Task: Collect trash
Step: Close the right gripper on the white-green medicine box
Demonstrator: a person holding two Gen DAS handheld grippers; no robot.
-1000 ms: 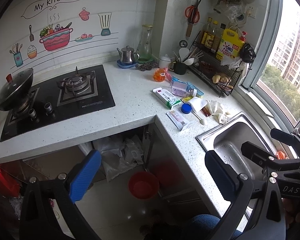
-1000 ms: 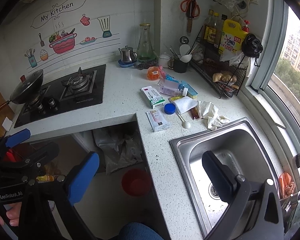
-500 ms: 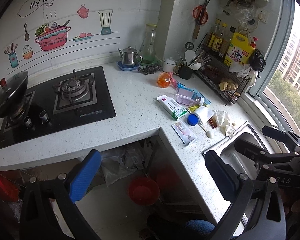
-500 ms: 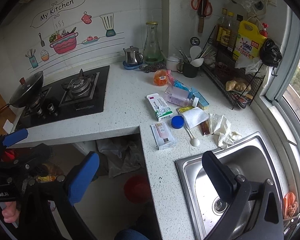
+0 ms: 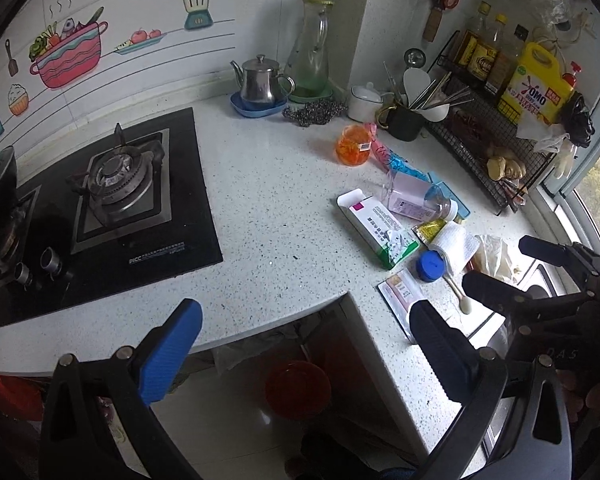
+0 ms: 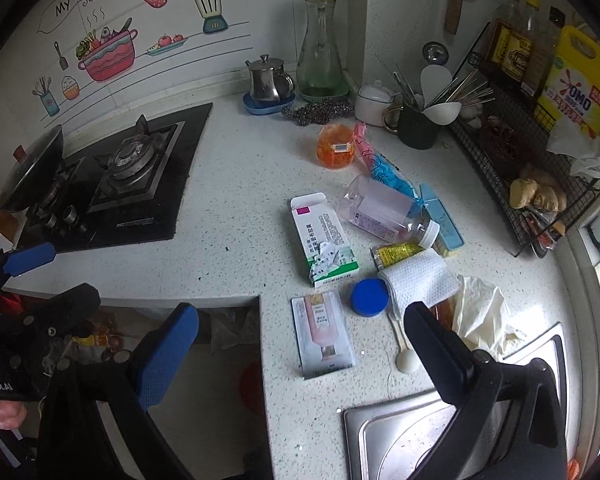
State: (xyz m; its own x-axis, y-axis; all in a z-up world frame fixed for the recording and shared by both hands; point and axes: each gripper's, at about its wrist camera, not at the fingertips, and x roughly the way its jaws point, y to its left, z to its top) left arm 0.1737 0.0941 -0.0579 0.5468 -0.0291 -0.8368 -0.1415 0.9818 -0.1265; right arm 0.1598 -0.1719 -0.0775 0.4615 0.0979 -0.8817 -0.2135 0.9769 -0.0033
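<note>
Trash lies on the white counter: a green-and-white carton (image 6: 324, 236) (image 5: 378, 226), a flat sachet (image 6: 323, 334) (image 5: 402, 296), a blue lid (image 6: 370, 297) (image 5: 432, 266), a clear plastic bottle (image 6: 388, 210), a folded paper towel (image 6: 420, 280), a crumpled tissue (image 6: 480, 316), a white spoon (image 6: 404, 354) and an orange tub (image 6: 335, 146). My right gripper (image 6: 300, 356) is open and empty, hovering above the sachet. My left gripper (image 5: 304, 344) is open and empty, over the counter's inner corner.
A gas hob (image 5: 112, 200) with a wok (image 6: 32, 168) is on the left. A steel sink (image 6: 440, 420) is at the lower right. A kettle (image 5: 260, 82), glass jug (image 5: 312, 52), utensil cup (image 6: 420, 128) and wire rack (image 6: 520, 168) line the back. A red bin (image 5: 298, 388) stands below.
Both grippers have moved forward and closer to the counter; the trash pile now looks larger and nearer. Both stay open and empty.
</note>
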